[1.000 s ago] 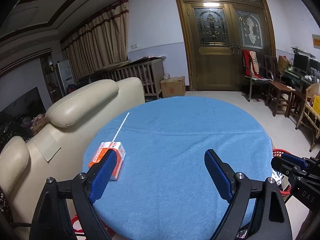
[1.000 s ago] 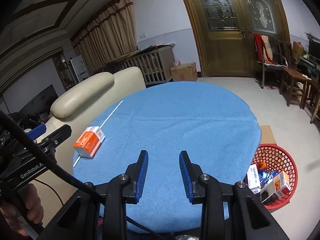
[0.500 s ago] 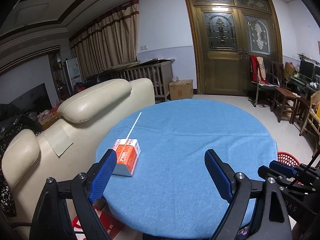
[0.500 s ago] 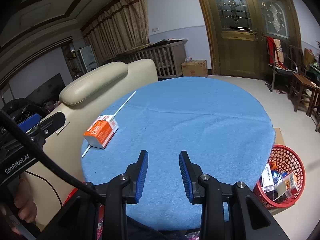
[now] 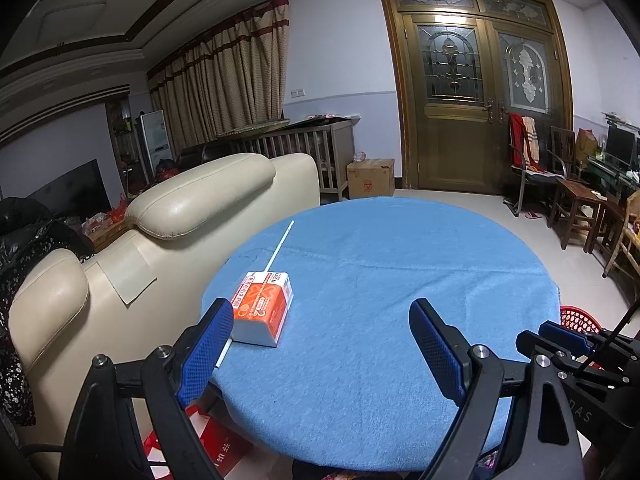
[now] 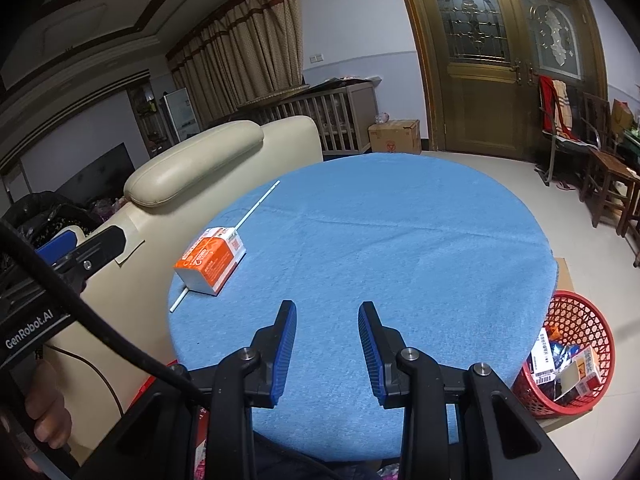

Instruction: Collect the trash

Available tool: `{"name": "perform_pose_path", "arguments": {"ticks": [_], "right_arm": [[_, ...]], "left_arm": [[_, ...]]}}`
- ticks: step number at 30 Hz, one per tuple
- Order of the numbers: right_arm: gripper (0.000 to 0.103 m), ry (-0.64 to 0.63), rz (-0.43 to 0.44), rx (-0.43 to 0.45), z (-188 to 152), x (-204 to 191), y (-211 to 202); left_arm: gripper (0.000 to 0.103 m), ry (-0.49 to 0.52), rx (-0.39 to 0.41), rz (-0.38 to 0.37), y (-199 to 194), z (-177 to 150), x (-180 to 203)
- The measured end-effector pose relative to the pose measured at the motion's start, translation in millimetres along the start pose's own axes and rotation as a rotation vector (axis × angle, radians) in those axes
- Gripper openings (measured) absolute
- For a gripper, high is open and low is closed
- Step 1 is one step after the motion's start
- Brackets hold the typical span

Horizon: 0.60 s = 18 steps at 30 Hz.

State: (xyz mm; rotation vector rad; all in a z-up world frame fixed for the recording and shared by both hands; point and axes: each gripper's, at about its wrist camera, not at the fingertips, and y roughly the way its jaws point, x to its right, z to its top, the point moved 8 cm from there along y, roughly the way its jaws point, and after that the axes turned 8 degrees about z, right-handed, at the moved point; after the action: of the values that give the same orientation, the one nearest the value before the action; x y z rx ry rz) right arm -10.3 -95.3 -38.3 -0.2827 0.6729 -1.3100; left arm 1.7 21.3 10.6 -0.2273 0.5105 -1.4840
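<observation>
An orange and white carton (image 5: 262, 308) lies on the left side of the round blue table (image 5: 392, 280), on top of a long white stick (image 5: 279, 246). The carton (image 6: 211, 259) and stick (image 6: 256, 206) also show in the right wrist view. My left gripper (image 5: 320, 344) is wide open and empty, its left finger just in front of the carton. My right gripper (image 6: 327, 344) is partly open and empty over the table's near edge. A red mesh basket (image 6: 568, 352) with several pieces of trash stands on the floor at the right.
A cream leather sofa (image 5: 160, 232) presses against the table's left side. A red bag (image 5: 216, 448) lies on the floor under the near left edge. Wooden chairs (image 5: 576, 204) stand at the far right. A cardboard box (image 5: 370, 178) sits by the door.
Both grippers have drawn back and shifted left, so the table and carton look farther and more central. The carton and stick have not moved. Both jaws keep the same opening.
</observation>
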Motion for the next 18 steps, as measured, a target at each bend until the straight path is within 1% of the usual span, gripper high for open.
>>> {"name": "perform_pose_path", "arguments": {"ticks": [11,18], "right_arm": [[0.036,-0.005,-0.010,0.015,-1.5,-3.2,-2.5],[0.036,-0.010,-0.013,0.018,-2.0,-5.3,-3.2]], "left_arm": [[0.090,-0.001,0.005,0.012,-1.9,-1.0,-2.6],[0.090,-0.002,-0.006,0.012,-0.1,-3.7,-3.6]]}}
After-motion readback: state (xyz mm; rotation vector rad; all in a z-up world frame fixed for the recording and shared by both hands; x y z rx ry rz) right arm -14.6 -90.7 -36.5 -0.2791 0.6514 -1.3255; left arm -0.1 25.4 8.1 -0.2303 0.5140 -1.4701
